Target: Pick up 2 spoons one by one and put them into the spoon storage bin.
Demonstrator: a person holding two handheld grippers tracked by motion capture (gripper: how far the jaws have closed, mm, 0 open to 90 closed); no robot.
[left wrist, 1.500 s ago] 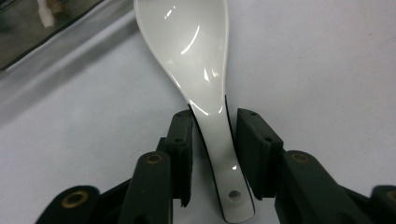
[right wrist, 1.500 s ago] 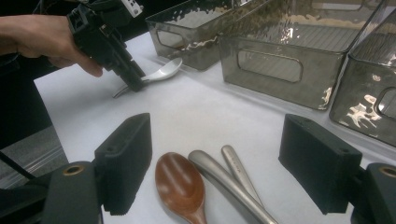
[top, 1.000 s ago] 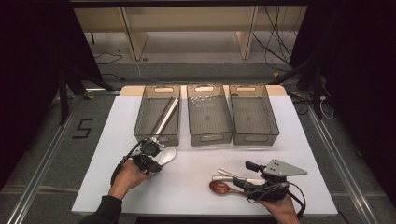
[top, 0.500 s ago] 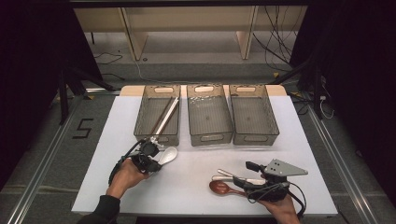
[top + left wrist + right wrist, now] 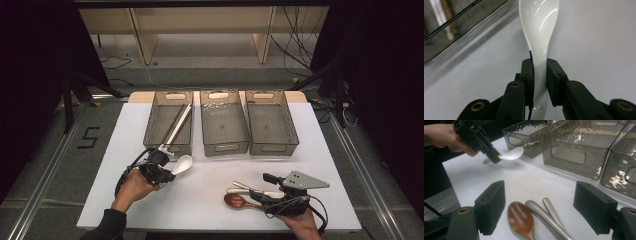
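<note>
My left gripper (image 5: 539, 72) is shut on the handle of a white ceramic spoon (image 5: 539, 22). It holds the spoon just over the white table, in front of the left bin. In the high view the white spoon (image 5: 182, 163) points right and away from the left gripper (image 5: 167, 172). The right gripper view shows the white spoon (image 5: 512, 153) casting a shadow on the table. My right gripper (image 5: 542, 205) stands open, low at the near right of the table (image 5: 262, 192). Between its jaws lie a brown wooden spoon (image 5: 520, 218) and two metal handles (image 5: 544, 216).
Three translucent grey bins stand side by side at the back: left bin (image 5: 150, 125), middle bin (image 5: 225, 147), right bin (image 5: 272, 147). Chopsticks (image 5: 177, 125) lie in the left bin. The white table (image 5: 210, 175) ends close behind both hands.
</note>
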